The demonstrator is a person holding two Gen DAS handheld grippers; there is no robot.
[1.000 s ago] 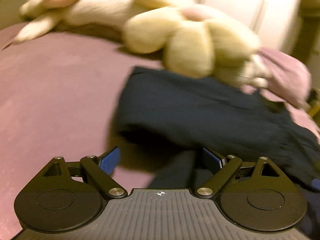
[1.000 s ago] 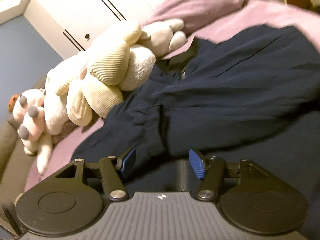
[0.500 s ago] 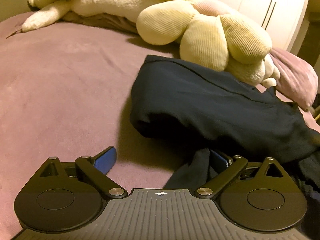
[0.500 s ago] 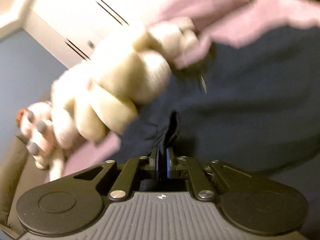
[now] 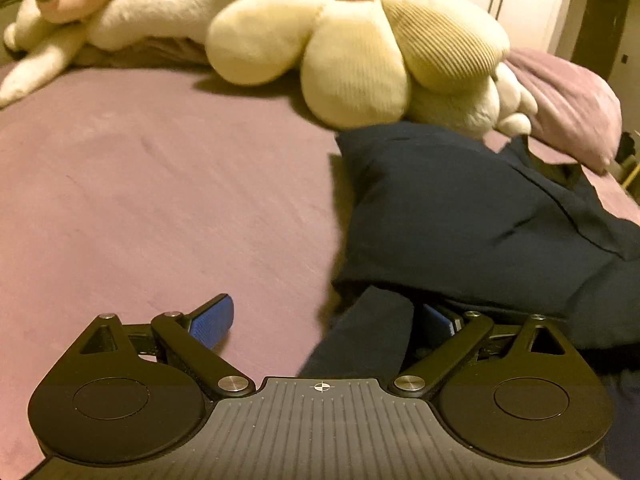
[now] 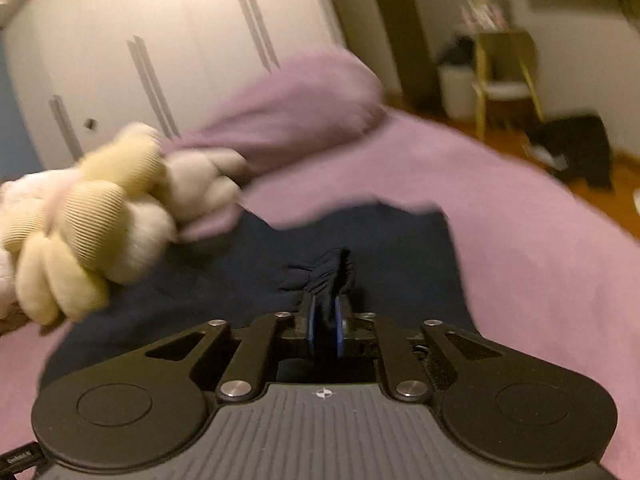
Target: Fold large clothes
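Note:
A large dark navy garment (image 5: 472, 216) lies crumpled on the purple bed, at the right of the left wrist view. My left gripper (image 5: 328, 318) is open low over the bed; a strip of the navy cloth runs up between its blue pads, close to the right one, which is partly hidden. In the right wrist view the same garment (image 6: 400, 248) spreads ahead. My right gripper (image 6: 325, 320) is shut on a bunched fold of it, and the pinched cloth sticks up past the fingertips.
A cream flower-shaped plush (image 5: 360, 48) and a pale plush animal (image 5: 100, 12) lie along the bed's far side, touching the garment's far edge. A purple pillow (image 5: 568, 108) sits at the right. White wardrobe doors (image 6: 160, 52), a chair (image 6: 504, 76) and wooden floor lie beyond the bed (image 5: 140, 200).
My right gripper went from open to shut on a fold of the garment and has swung right with it. The left gripper has shifted left, staying open, with cloth entering between its pads.

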